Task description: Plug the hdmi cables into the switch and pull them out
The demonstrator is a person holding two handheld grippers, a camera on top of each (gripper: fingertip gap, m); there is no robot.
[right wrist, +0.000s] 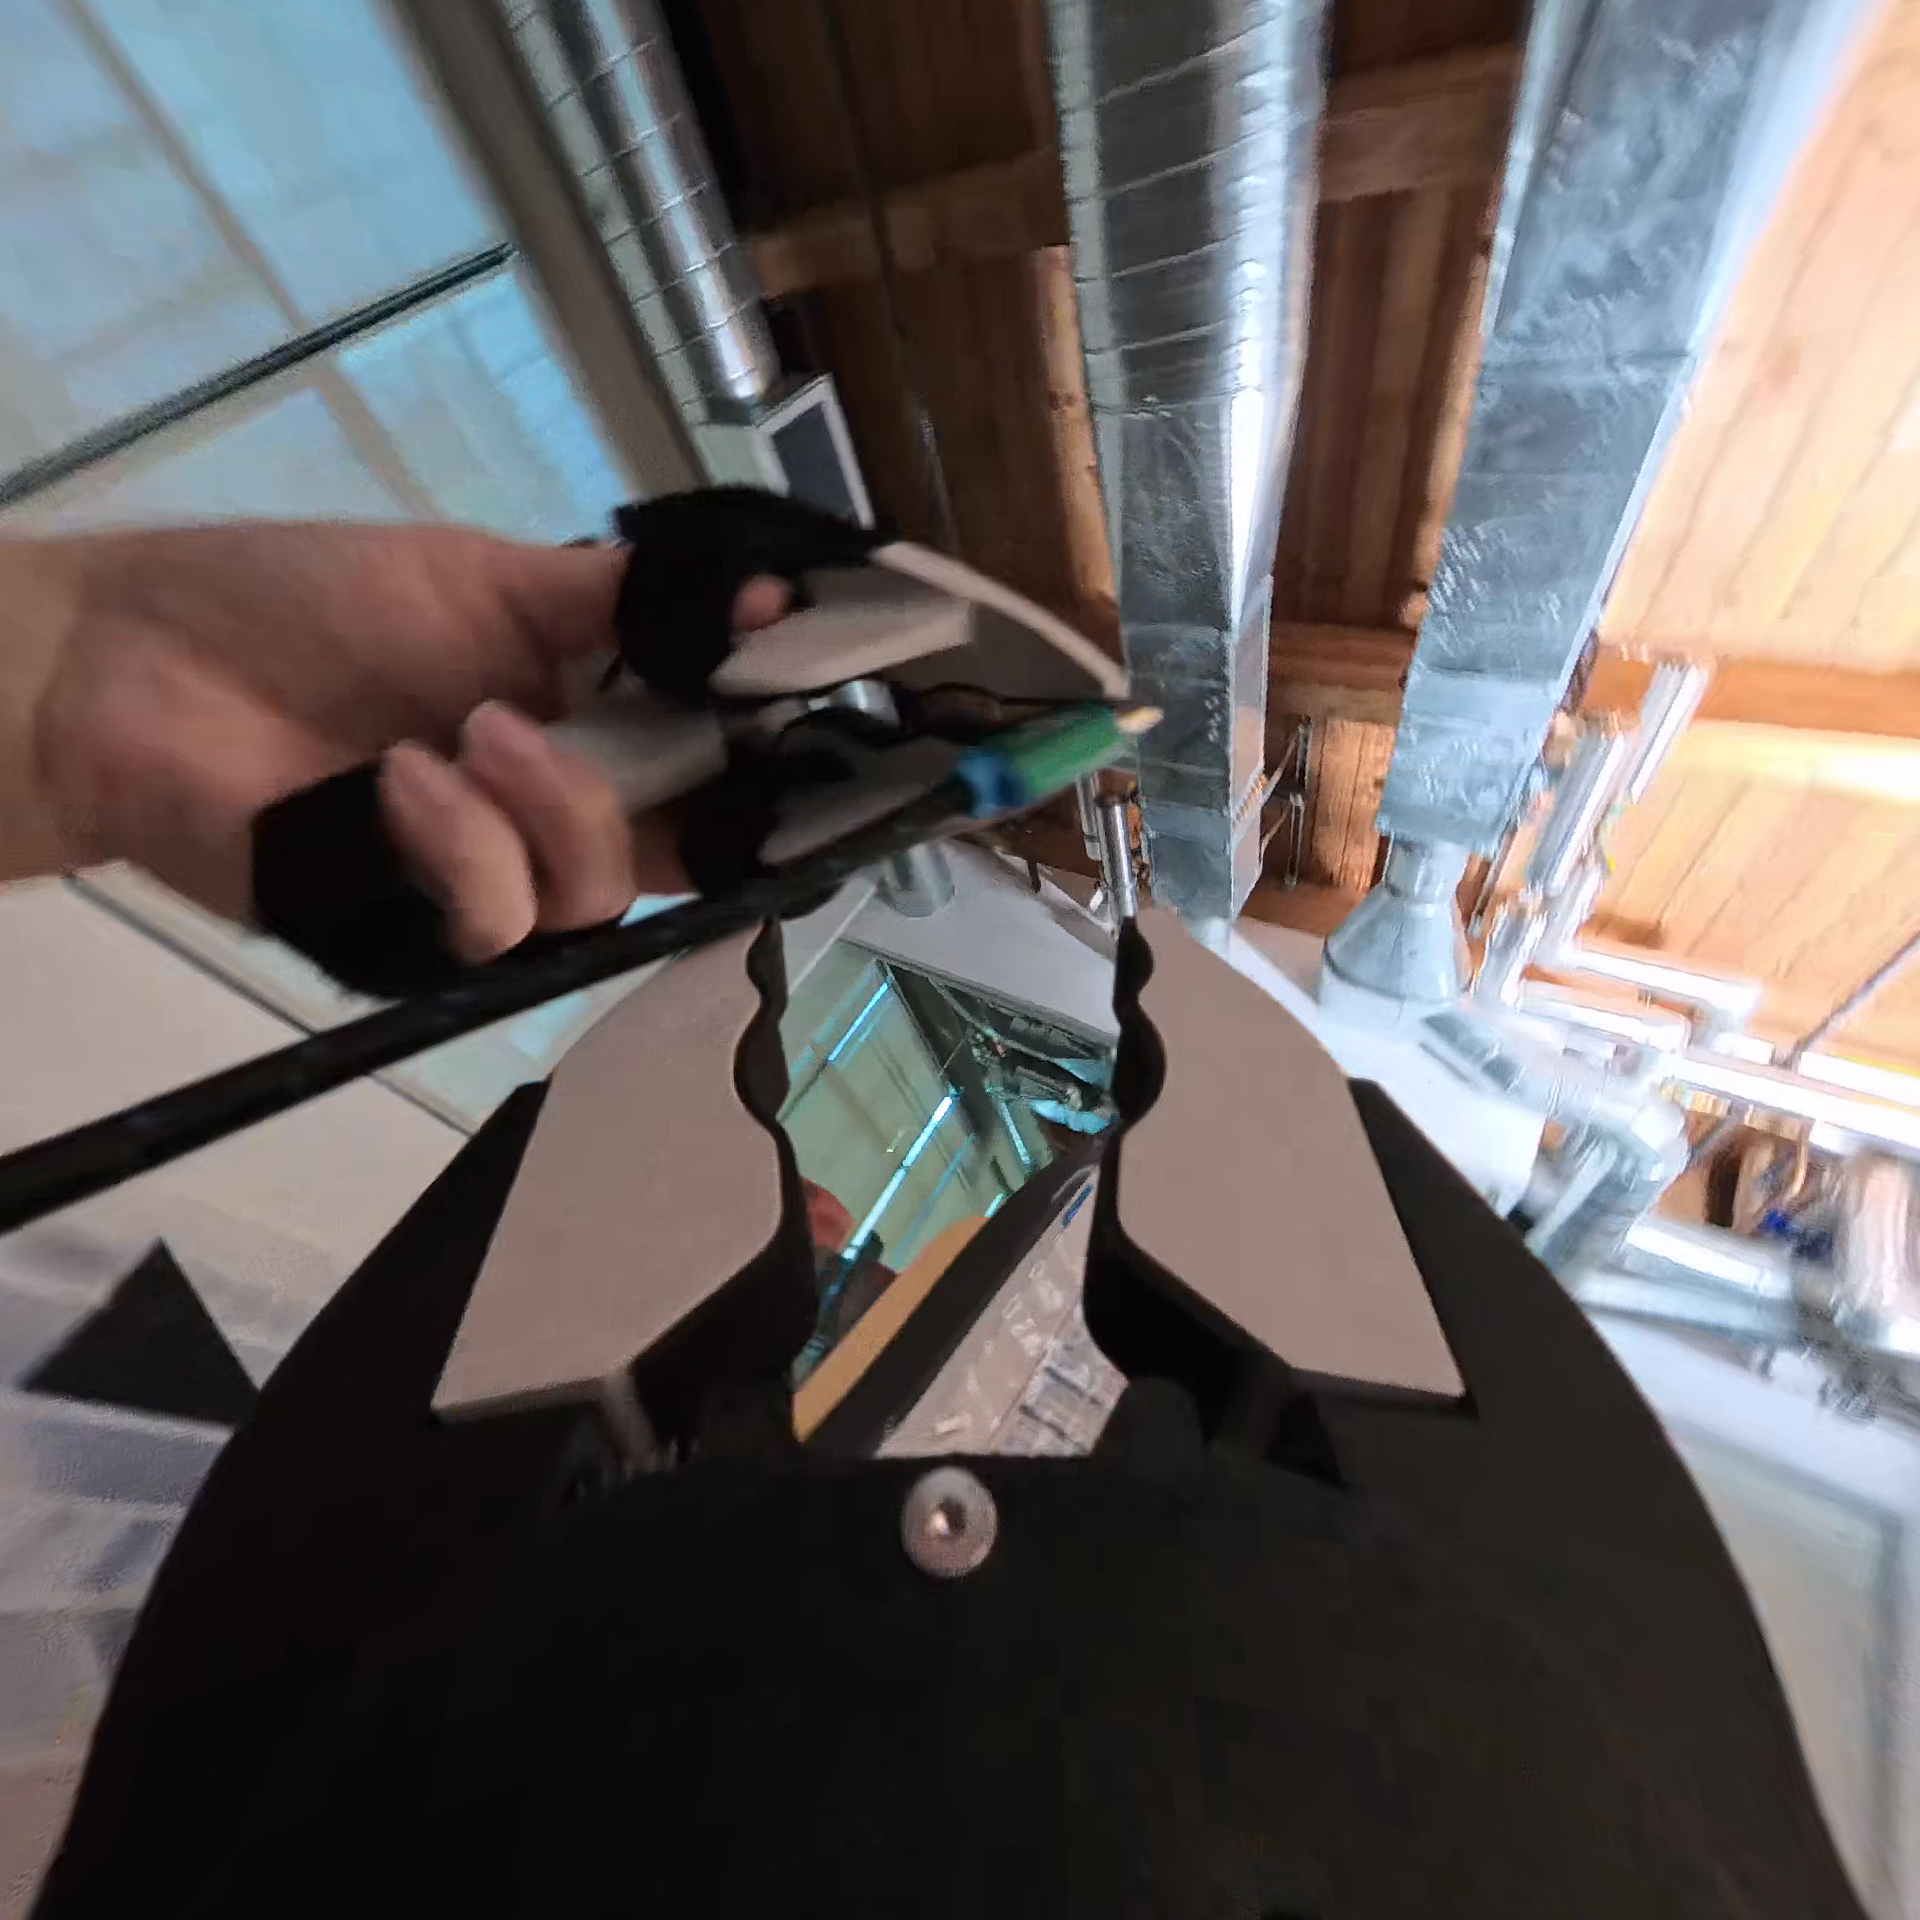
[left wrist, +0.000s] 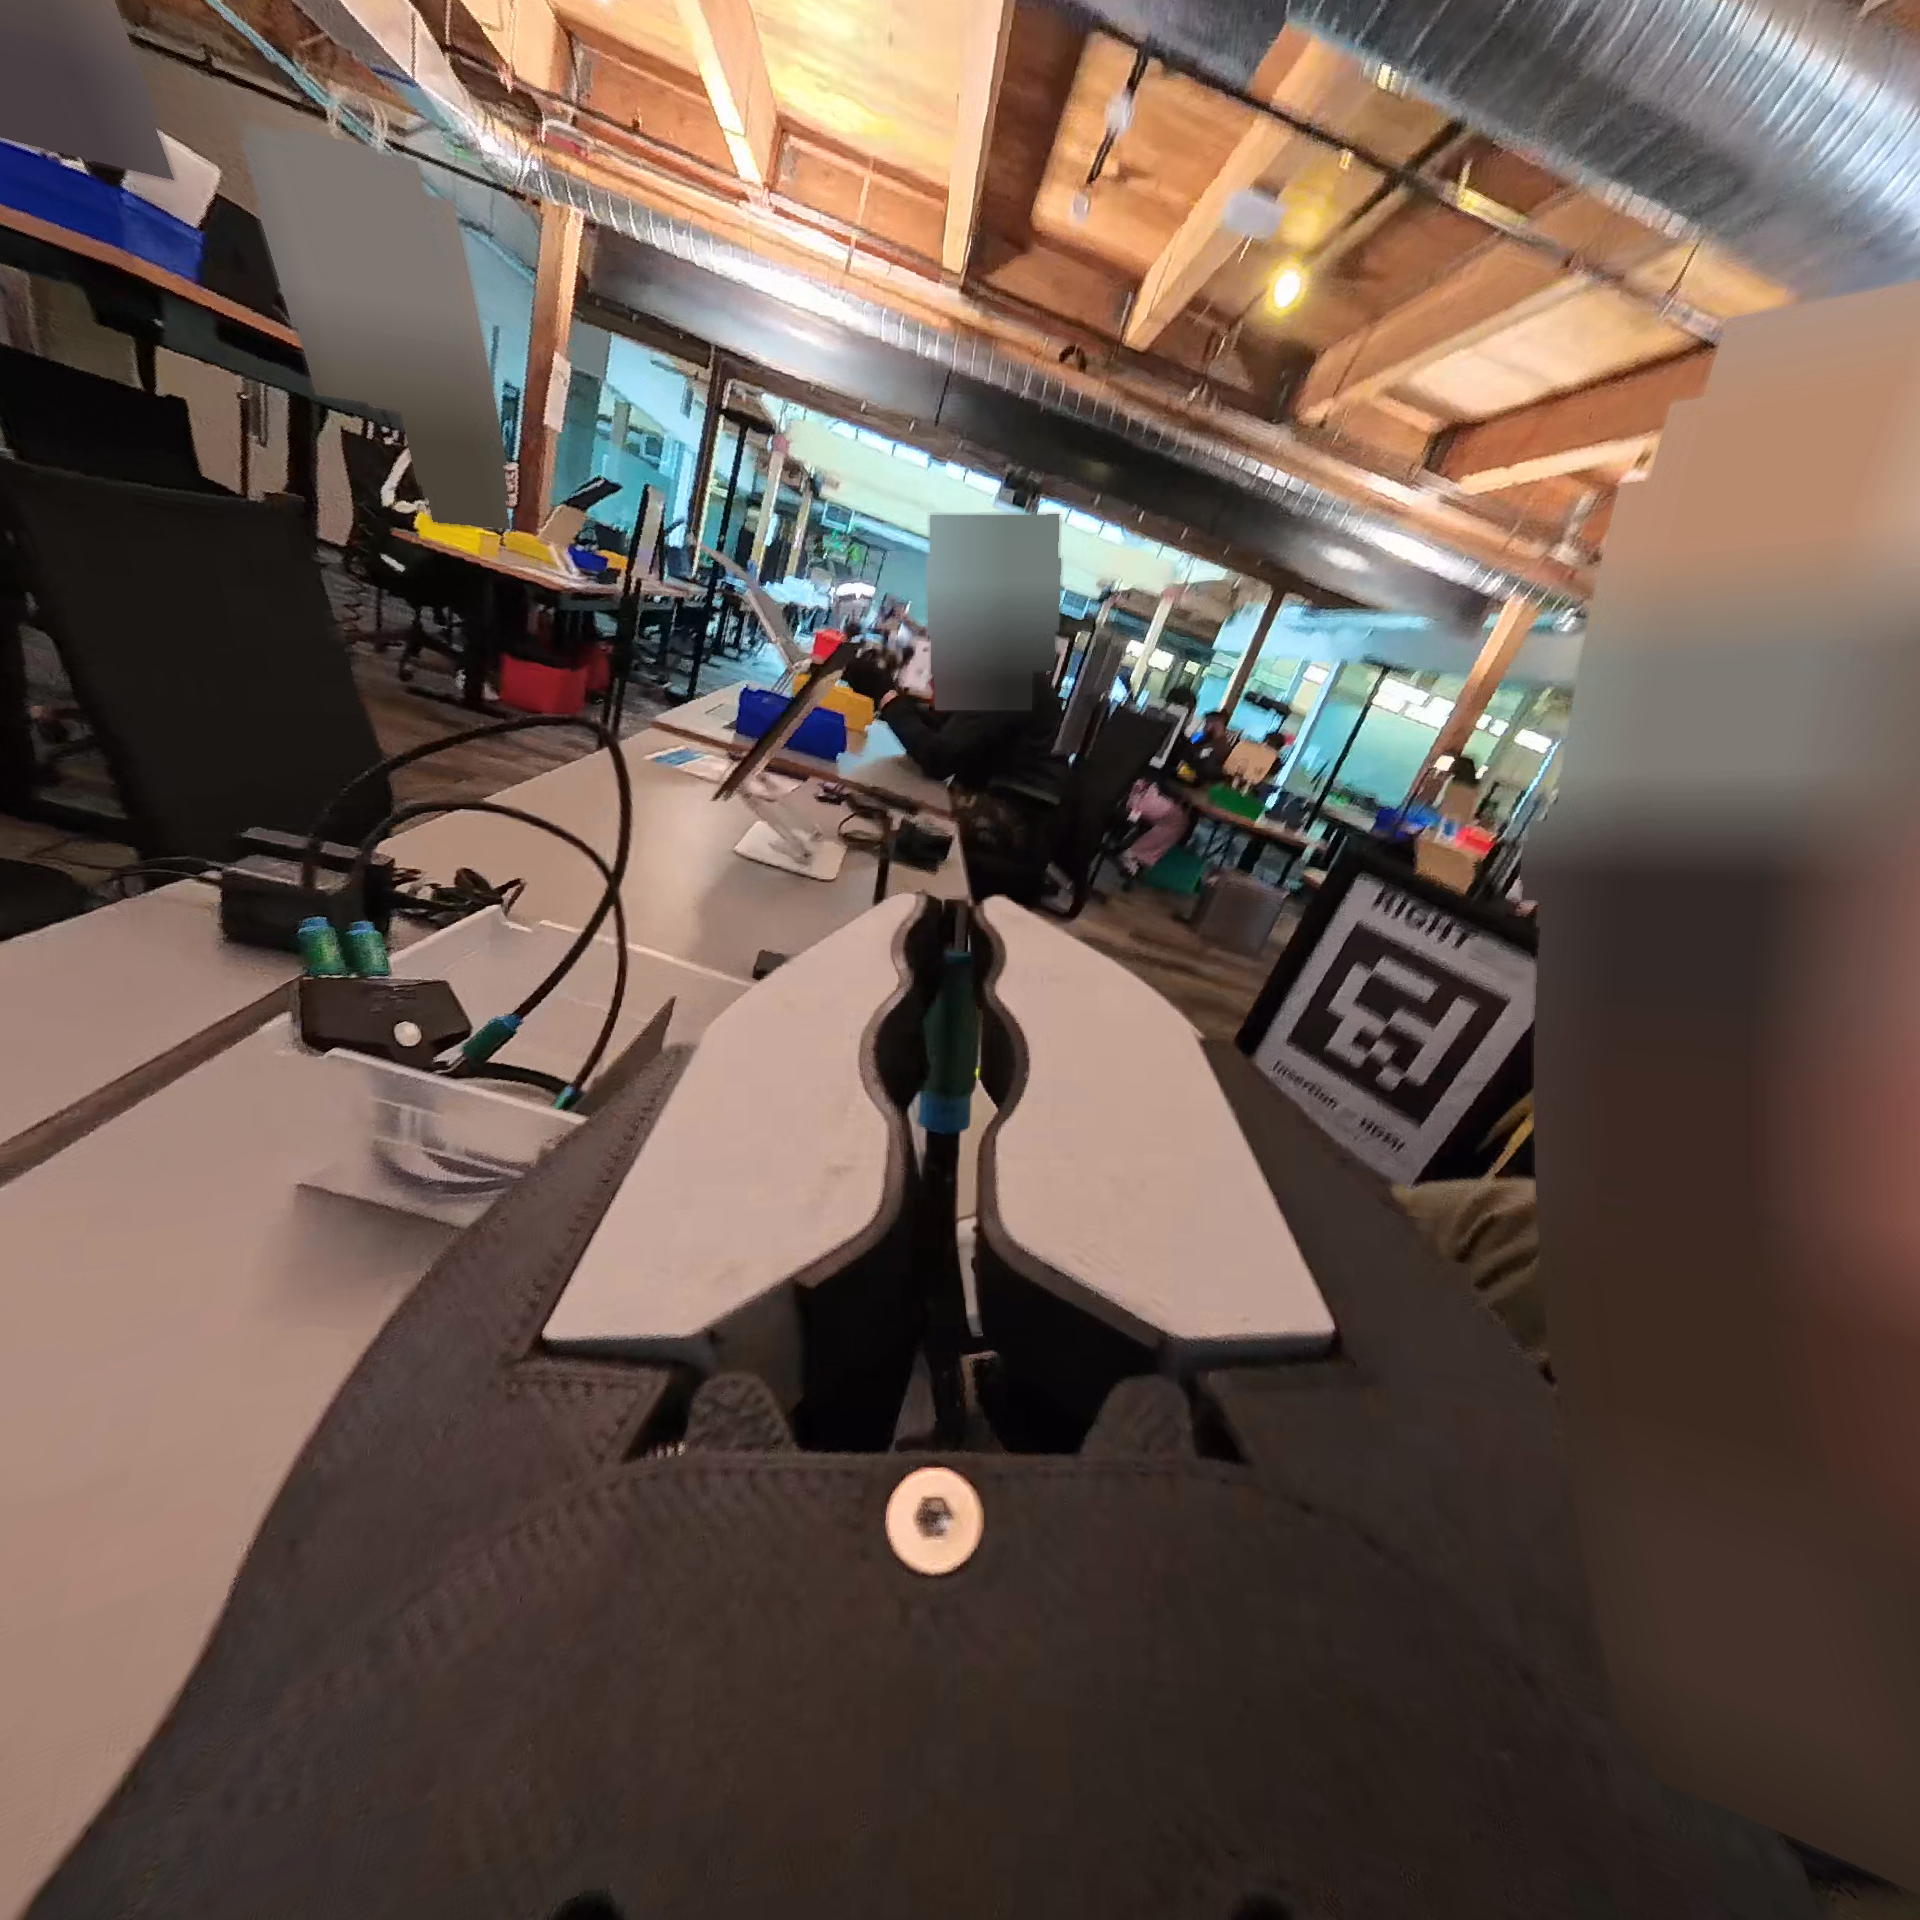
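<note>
My left gripper is shut on a green HDMI plug with a blue collar, held up in the air, its black cable running back between the fingers. The black HDMI switch lies at the left in a white tray, with two green plugs seated in it and a third green plug at its side. My right gripper is open and empty, pointing up at the ceiling. In the right wrist view the left gripper shows with the green plug and its cable, held by a gloved hand.
Grey tables stretch away at the left. A black power box with cables sits behind the tray. A marker sign stands at the right. People sit at desks farther back. Ducts and wood beams fill the right wrist view.
</note>
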